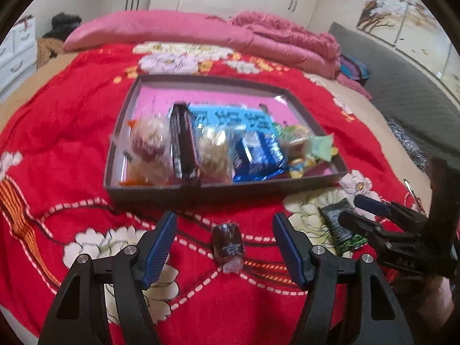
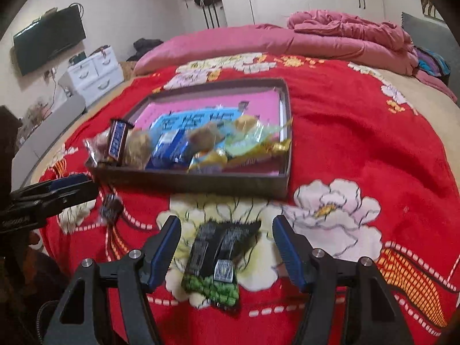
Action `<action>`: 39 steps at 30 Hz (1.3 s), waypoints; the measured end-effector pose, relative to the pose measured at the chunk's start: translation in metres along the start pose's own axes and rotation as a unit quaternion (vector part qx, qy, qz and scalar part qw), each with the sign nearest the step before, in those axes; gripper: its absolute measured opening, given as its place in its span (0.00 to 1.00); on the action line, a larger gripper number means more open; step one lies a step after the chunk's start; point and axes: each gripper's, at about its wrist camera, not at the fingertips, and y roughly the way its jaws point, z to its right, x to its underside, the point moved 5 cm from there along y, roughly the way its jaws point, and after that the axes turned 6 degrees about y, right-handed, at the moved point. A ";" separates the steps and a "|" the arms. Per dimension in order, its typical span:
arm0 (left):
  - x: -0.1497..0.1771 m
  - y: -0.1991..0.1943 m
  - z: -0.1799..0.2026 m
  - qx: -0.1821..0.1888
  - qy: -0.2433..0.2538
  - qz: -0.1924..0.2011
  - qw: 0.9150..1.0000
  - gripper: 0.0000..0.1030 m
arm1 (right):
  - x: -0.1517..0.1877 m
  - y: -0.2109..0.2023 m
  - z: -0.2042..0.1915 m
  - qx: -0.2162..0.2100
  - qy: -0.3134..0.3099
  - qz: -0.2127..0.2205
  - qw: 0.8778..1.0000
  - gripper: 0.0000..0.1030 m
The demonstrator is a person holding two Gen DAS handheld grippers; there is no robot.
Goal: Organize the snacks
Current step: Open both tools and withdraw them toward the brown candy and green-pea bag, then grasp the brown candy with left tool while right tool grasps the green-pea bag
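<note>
Grey, shallow cardboard tray (image 1: 161,192) at your twelve o'clock already held most snacks. Two were left on the red floral blanket (image 1: 72,120): a small brown wrapped candy (image 1: 227,245) inside your wide, empty left gripper (image 1: 224,244), and a black-and-green flat packet (image 2: 216,261) inside your equally wide right gripper (image 2: 227,247).

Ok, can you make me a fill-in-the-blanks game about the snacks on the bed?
1. The small brown candy lies between the open jaws of the ____ gripper.
2. The black and green packet lies between the open jaws of the ____ gripper.
3. The other snacks sit in a flat box with a ____ floor.
4. The box rests on a ____ blanket with white flowers.

Missing words: left, right, pink, red
</note>
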 end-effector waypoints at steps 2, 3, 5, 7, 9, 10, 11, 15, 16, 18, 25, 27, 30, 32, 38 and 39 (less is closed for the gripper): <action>0.004 0.006 -0.003 -0.001 -0.013 -0.012 1.000 0.68 | 0.005 0.002 -0.001 0.000 -0.002 -0.008 1.000 0.64; 0.006 0.010 -0.004 0.000 -0.021 -0.020 1.000 0.68 | 0.008 0.003 -0.003 -0.001 -0.005 -0.014 1.000 0.64; 0.010 0.014 -0.006 0.002 -0.032 -0.027 0.999 0.68 | 0.012 0.006 -0.004 -0.002 -0.008 -0.023 1.000 0.64; 0.012 0.016 -0.006 0.004 -0.036 -0.032 0.999 0.68 | 0.016 0.009 -0.007 0.001 -0.014 -0.030 0.999 0.64; 0.013 0.017 -0.006 0.005 -0.034 -0.034 0.999 0.68 | 0.019 0.011 -0.011 0.001 -0.020 -0.031 0.999 0.64; 0.013 0.018 -0.005 0.006 -0.034 -0.036 0.999 0.68 | 0.019 0.012 -0.013 -0.001 -0.021 -0.032 0.999 0.64; 0.015 0.019 -0.004 0.009 -0.035 -0.039 0.999 0.68 | 0.021 0.014 -0.015 -0.005 -0.021 -0.034 0.999 0.65; 0.016 0.024 0.001 0.015 -0.030 -0.046 0.998 0.68 | 0.022 0.016 -0.023 0.001 -0.042 -0.030 0.999 0.58; 0.017 0.025 0.003 0.015 -0.026 -0.047 0.998 0.68 | 0.023 0.017 -0.024 0.000 -0.044 -0.030 0.999 0.55; 0.018 0.028 0.009 0.016 -0.015 -0.052 0.998 0.68 | 0.024 0.018 -0.026 -0.012 -0.045 -0.034 0.998 0.45; 0.020 0.035 0.016 -0.015 0.023 -0.065 0.997 0.28 | 0.030 0.018 -0.052 -0.026 -0.095 -0.036 0.994 0.37; 0.019 0.033 0.013 -0.007 0.015 -0.063 0.998 0.27 | 0.029 0.017 -0.055 -0.031 -0.094 -0.034 0.995 0.36; 0.016 0.027 0.014 -0.002 0.013 -0.053 0.999 0.27 | 0.022 0.011 -0.057 -0.051 -0.080 -0.021 0.995 0.36; 0.012 0.021 0.016 0.005 0.012 -0.040 0.999 0.27 | 0.015 0.005 -0.056 -0.059 -0.072 -0.007 0.996 0.36; -0.012 -0.003 0.022 0.014 0.013 0.020 1.000 0.27 | -0.009 -0.013 -0.050 -0.068 -0.044 0.036 0.996 0.36; -0.016 -0.004 0.022 0.012 0.017 0.026 0.999 0.27 | -0.013 -0.015 -0.048 -0.068 -0.039 0.043 0.996 0.36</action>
